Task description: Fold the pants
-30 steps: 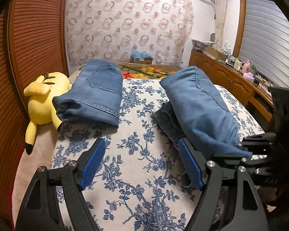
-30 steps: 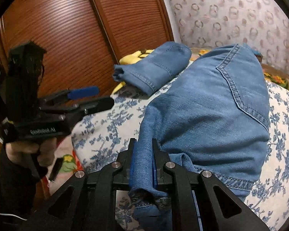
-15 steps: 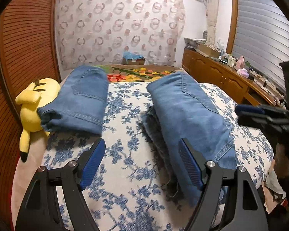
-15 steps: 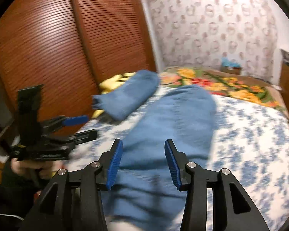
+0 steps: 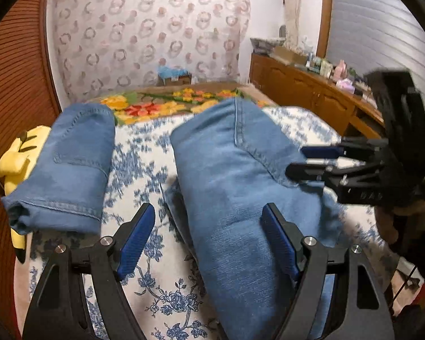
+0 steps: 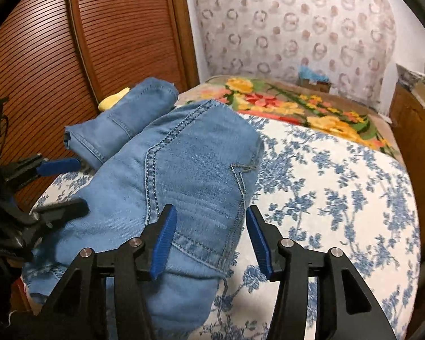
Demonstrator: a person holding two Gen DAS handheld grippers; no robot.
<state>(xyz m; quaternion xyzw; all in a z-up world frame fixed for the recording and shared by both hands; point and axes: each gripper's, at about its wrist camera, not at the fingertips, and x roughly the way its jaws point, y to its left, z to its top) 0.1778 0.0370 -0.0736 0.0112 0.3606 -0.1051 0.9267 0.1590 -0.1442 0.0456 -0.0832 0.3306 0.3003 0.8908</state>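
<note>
Left wrist view: left tool [image 5: 208, 239] held open over folded jeans [image 5: 240, 175] laid on the bed [image 5: 144, 153], nothing gripped; second folded pair [image 5: 70, 167] set aside.

Right wrist view: right tool [image 6: 209, 243], jaws just opened, jeans released, apparently fold complete.

Before me: bed [image 5: 144, 158], blue-floral white cover. On it: folded jeans [image 5: 240, 187] at centre; second folded pair [image 5: 73, 167] at left; yellow plush toy [image 5: 17, 158] at left edge; flowered blanket [image 5: 167, 104] at far end.
</note>
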